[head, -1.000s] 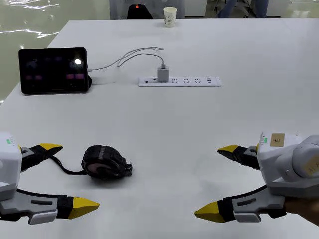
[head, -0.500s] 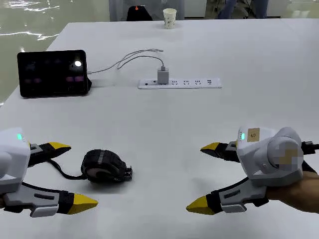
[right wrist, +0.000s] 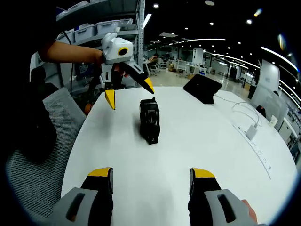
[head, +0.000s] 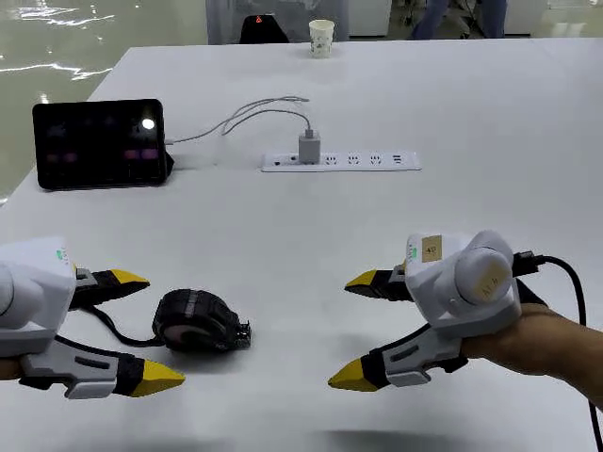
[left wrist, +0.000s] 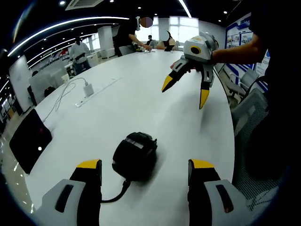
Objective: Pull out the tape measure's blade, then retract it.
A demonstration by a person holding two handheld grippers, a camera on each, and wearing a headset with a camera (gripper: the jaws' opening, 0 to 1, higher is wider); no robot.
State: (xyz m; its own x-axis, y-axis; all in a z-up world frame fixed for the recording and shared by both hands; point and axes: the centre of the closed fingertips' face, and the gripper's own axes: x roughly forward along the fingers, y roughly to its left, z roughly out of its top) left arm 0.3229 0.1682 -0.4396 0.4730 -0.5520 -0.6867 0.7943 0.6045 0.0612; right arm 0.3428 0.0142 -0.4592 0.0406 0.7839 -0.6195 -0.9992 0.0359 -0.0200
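Note:
A black tape measure (head: pixel 196 322) lies on the white table (head: pixel 311 226), its blade tip facing right and a black wrist strap trailing left. My left gripper (head: pixel 151 329) is open just left of it, with the case just ahead of its yellow tips and not touching them; in the left gripper view (left wrist: pixel 145 165) the tape measure (left wrist: pixel 135 155) sits just ahead. My right gripper (head: pixel 350 331) is open, a short way right of the case. The right gripper view (right wrist: pixel 151 172) faces the tape measure (right wrist: pixel 150 118) and the left gripper (right wrist: pixel 129 94) beyond it. The right gripper (left wrist: pixel 184 94) hangs above the table.
A dark tablet (head: pixel 99 143) stands at the back left. A white power strip (head: pixel 341 161) with a plugged charger (head: pixel 309 144) and its cable lies mid-table. A paper cup (head: pixel 321 35) sits at the far edge. Bare table stretches between the grippers.
My right gripper has moved left toward the tape measure. The left gripper has edged in slightly around it. The tape measure has stayed put.

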